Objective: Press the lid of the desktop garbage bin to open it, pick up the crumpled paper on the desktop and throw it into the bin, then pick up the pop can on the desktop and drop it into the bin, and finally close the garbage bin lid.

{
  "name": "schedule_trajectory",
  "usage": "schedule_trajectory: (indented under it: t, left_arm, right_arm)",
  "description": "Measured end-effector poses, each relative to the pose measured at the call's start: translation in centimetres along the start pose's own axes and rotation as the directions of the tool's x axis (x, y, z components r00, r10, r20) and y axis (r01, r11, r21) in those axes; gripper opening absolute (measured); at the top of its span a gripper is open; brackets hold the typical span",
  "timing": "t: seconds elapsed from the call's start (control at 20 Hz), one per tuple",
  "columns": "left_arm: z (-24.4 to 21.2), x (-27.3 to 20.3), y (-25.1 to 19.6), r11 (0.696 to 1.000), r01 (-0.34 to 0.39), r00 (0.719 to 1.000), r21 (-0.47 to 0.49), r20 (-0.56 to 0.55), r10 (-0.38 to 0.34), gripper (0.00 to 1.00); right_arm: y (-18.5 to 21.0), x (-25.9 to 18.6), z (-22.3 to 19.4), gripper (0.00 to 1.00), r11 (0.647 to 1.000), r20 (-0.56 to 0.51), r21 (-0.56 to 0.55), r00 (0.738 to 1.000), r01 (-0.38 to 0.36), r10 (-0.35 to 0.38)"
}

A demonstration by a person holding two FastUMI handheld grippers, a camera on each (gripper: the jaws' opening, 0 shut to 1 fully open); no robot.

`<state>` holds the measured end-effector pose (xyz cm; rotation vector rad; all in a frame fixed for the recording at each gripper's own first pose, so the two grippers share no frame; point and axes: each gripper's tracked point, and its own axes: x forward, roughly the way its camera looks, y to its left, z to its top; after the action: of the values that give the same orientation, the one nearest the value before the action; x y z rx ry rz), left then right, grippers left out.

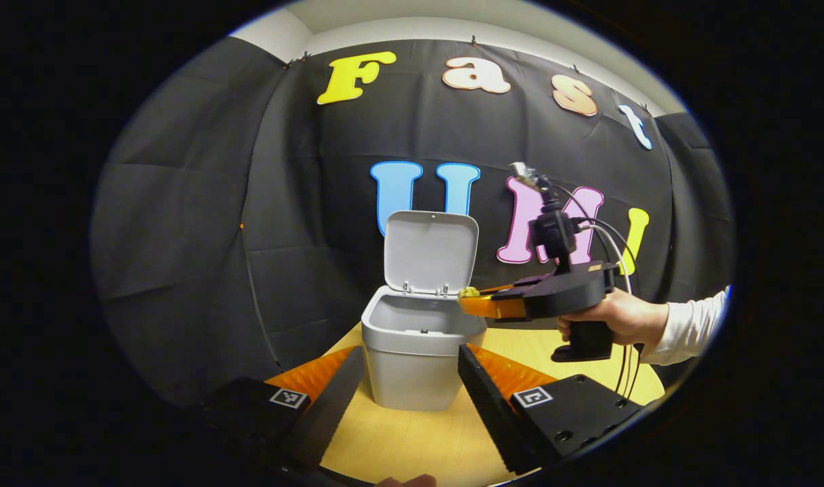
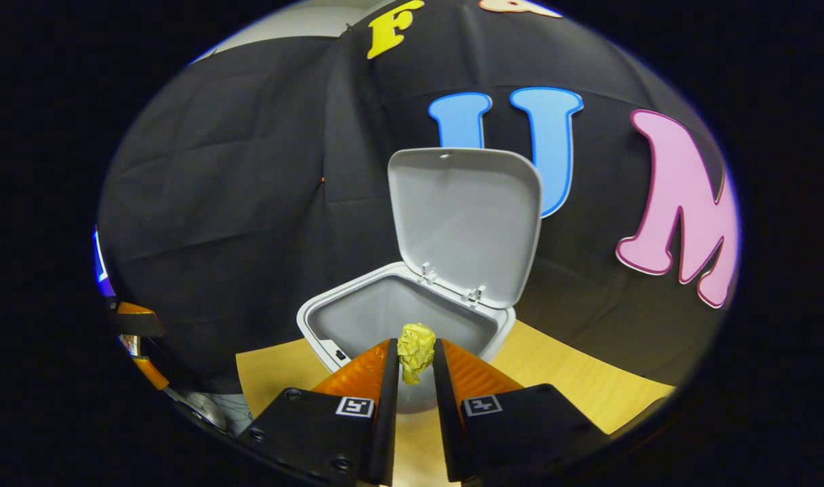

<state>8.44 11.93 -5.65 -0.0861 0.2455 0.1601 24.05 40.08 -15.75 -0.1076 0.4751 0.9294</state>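
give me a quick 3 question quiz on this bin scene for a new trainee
1. True or false: the bin lid stands open.
2. What does the right claw hold? A) pop can B) crumpled paper C) nothing
3. Fill in: the left claw is ____, its fingers either side of the bin as seen in the left gripper view.

Key: 1 true. 2 B, pinched between both fingers at the bin's open mouth. 3 open, gripping nothing.
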Motion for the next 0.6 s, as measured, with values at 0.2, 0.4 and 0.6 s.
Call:
schedule_trajectory:
  t: [0.2, 0.4, 0.6]
  left_arm:
    - [-0.2, -0.9, 0.2, 1.000, -0.004, 1.000, 0.002, 0.003, 0.004, 0.94]
    - [-1.6, 0.1, -1.4, 0.999, 0.028, 0.999, -0.024, -0.015, -0.028, 0.94]
    - [-3.5, 1.8, -6.0, 0.993, 0.113, 0.993, 0.022, -0.040, -0.112, 0.96]
  right_arm:
    - [0.3, 1.1, -0.3, 0.34, 1.000, -0.013, -0.015, 1.000, 0.002, -0.002]
    - [-0.1, -0.6, 0.6, 0.85, 0.999, 0.021, -0.033, 1.000, 0.006, -0.005]
    - [-1.7, -5.2, 0.8, 0.89, 0.999, 0.049, -0.024, 0.998, 0.032, -0.031]
